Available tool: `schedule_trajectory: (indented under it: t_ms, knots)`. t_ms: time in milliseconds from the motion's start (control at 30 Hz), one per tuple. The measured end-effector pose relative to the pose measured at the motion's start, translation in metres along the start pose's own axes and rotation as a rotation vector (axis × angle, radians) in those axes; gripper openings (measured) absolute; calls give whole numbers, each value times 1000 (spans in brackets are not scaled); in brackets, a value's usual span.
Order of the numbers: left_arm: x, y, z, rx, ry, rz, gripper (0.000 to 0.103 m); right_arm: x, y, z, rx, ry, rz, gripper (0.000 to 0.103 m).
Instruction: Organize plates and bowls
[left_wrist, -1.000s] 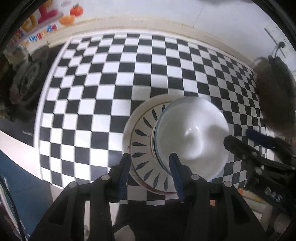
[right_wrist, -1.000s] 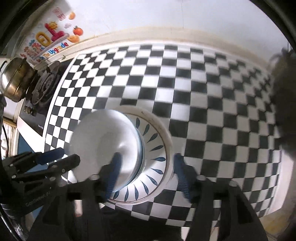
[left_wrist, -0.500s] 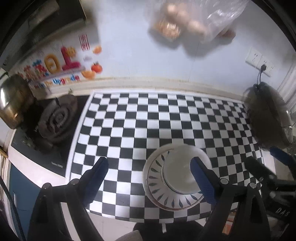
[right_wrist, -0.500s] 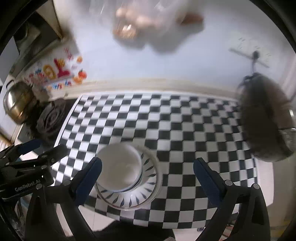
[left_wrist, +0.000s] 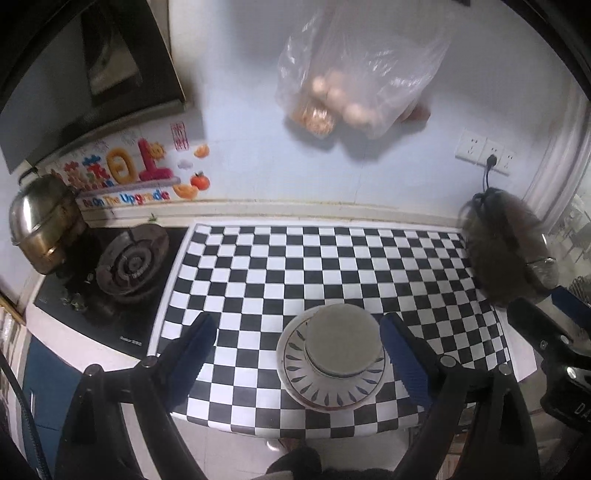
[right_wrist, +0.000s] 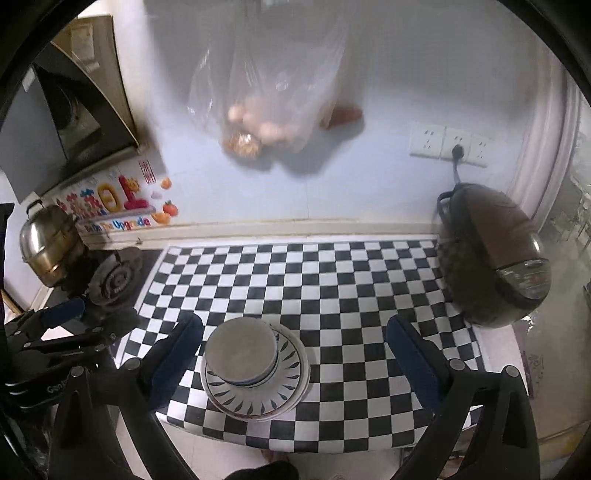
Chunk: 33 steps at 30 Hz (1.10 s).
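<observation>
A white bowl (left_wrist: 341, 345) sits on a stack of white plates with dark leaf marks (left_wrist: 328, 391) near the front edge of the checkered counter (left_wrist: 314, 266). The bowl (right_wrist: 240, 349) and the plates (right_wrist: 258, 395) also show in the right wrist view. My left gripper (left_wrist: 297, 354) is wide open and empty, held high above and in front of the stack. My right gripper (right_wrist: 295, 356) is wide open and empty, above the counter to the right of the stack. Each gripper shows at the edge of the other's view.
A gas burner (left_wrist: 131, 264) and a steel pot (left_wrist: 44, 229) are at the left. A brown rice cooker (right_wrist: 491, 258) stands at the counter's right end, plugged into a wall socket (right_wrist: 448, 146). A plastic bag of eggs (left_wrist: 354, 81) hangs on the wall.
Both grippers opened wide and pulled up and back from the bowl and plates. The stack now looks smaller and lies on the counter untouched.
</observation>
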<state>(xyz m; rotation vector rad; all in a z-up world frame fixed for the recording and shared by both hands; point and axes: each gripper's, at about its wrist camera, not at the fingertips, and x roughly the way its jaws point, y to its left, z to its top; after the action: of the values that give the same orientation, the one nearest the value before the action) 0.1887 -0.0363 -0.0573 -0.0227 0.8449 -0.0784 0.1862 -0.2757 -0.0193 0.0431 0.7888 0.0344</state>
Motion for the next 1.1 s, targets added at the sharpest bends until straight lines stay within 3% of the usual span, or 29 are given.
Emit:
schedule_trajectory:
  t_ms: [400,733,1100]
  knots:
    - [-93,-18,-38,-22,-94,64,91,-104,-15,-35,-9,-97,-10,102]
    - [-163,-16,-66,-20,-130,62,91,-200,-3,-59,-36,-180,-52,102]
    - [-211,-1,-93,40,-176,41,91,-250,26,-95,-9,-174,-108,102]
